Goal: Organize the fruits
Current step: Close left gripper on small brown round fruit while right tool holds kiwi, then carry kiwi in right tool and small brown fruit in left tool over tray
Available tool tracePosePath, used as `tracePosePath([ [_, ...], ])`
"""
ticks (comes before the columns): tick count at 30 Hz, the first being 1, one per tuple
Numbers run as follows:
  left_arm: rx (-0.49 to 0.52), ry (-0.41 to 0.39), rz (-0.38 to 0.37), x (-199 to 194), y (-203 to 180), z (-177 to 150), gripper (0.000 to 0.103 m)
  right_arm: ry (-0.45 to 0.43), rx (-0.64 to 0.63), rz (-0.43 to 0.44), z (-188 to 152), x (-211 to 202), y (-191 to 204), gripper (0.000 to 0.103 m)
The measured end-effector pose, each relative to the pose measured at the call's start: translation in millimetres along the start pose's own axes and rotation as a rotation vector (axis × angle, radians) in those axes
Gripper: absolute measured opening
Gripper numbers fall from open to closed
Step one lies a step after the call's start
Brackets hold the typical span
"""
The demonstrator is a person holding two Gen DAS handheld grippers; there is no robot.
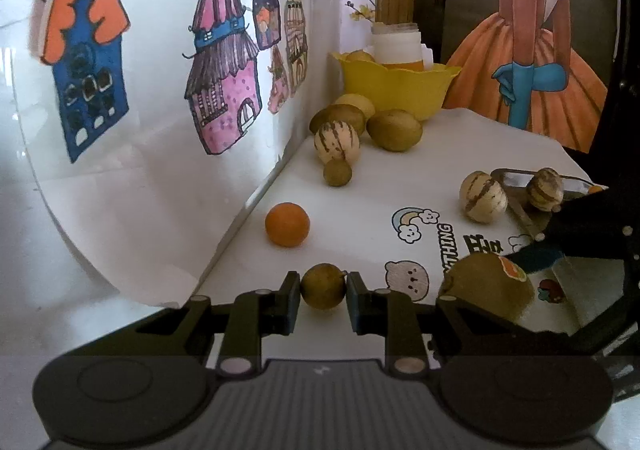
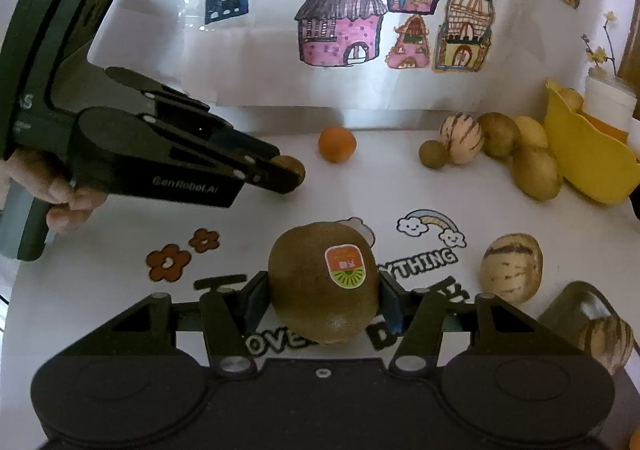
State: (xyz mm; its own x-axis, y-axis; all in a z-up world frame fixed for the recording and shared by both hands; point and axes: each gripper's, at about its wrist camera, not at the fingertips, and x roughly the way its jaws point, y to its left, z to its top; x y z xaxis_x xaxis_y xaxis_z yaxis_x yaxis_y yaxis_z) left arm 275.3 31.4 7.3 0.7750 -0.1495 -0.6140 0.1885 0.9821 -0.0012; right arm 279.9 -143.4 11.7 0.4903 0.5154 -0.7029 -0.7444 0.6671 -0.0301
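Note:
My left gripper (image 1: 323,284) is shut on a small round brown-green fruit (image 1: 322,292) just above the white mat; in the right wrist view the same fruit (image 2: 295,169) shows at its fingertips. My right gripper (image 2: 324,300) is shut on a brown kiwi (image 2: 316,298) that carries an orange and green sticker, its pads pressing both sides. That kiwi (image 1: 488,290) also appears low on the right in the left wrist view. An orange (image 1: 287,225) lies loose near the wall. A yellow bowl (image 1: 396,86) stands at the back with a fruit inside.
Several fruits (image 1: 394,130) cluster in front of the bowl, among them a striped melon (image 1: 336,140) and a small green ball (image 1: 337,172). Another striped fruit (image 2: 512,268) lies on the mat, and one more (image 2: 608,342) sits on a shiny metal dish (image 2: 572,310). A papered wall (image 1: 160,170) borders the left.

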Motion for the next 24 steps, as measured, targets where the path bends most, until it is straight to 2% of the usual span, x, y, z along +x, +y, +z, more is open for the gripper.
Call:
tracePosePath([
  [13, 0.009, -0.030, -0.021, -24.9, -18.8, 3.4, 0.027, -0.074, 0.099, 0.006, -16.3, -42.9, -0.2, 0.058],
  [24, 0.045, -0.057, -0.097, -29.9, -63.0, 14.2, 0.027, -0.094, 0.156, -0.098, -48.5, -101.2, -29.2, 0.058],
])
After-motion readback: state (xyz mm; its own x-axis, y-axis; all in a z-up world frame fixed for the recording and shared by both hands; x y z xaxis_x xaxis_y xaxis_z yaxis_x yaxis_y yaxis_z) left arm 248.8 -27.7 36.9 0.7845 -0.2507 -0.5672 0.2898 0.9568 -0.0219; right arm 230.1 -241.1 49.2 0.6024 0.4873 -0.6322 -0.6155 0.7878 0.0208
